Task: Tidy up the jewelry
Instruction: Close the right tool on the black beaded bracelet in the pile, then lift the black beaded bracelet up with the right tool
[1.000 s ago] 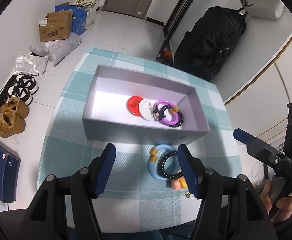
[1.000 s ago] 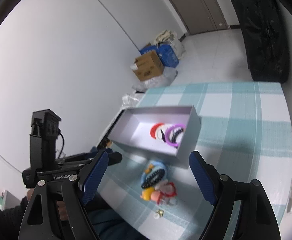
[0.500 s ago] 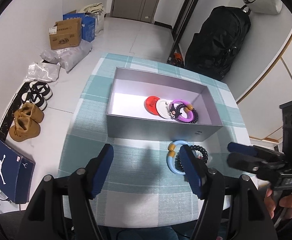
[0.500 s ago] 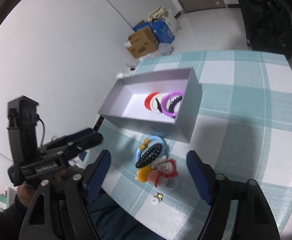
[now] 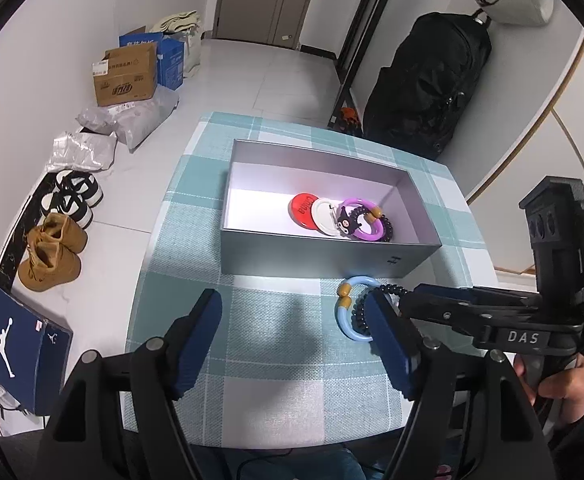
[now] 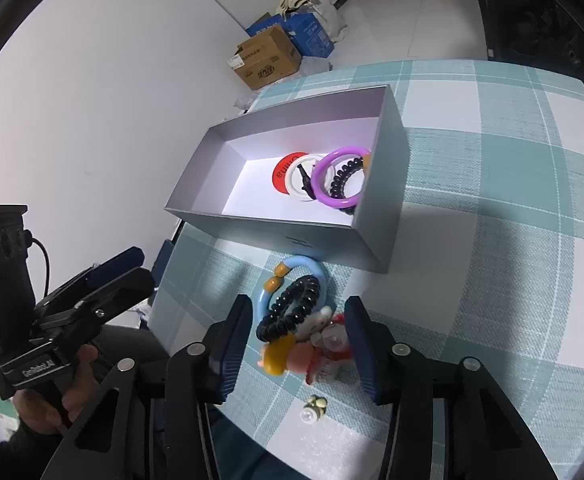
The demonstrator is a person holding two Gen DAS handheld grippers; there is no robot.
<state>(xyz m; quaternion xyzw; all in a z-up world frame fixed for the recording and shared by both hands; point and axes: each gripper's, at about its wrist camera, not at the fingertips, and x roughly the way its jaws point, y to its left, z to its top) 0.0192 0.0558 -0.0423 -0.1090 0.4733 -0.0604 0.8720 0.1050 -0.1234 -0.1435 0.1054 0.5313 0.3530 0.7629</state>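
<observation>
A small heap of jewelry is seen on a teal-checked tablecloth [image 6: 492,208], just in front of the near wall of an open grey box [image 6: 376,236]. The heap is made up of a light blue bangle [image 6: 306,266], a black beaded bracelet [image 6: 292,304] lying across it, and a cluster of cartoon charms [image 6: 312,354]. The bracelet's long axis is seen running diagonally from near the left pad toward the box. The right gripper [image 6: 298,340] is poised directly over this heap, far nearer than the left gripper [image 5: 294,344], which is held off to the side over bare cloth with its jaws opening and nothing between them. The right jaws are closing, with bracelet and charms framed between the blue pads; whether the pads already press on anything cannot be told. Inside the box, a purple bangle [image 6: 332,172], another dark bracelet and two round discs are already placed.
</observation>
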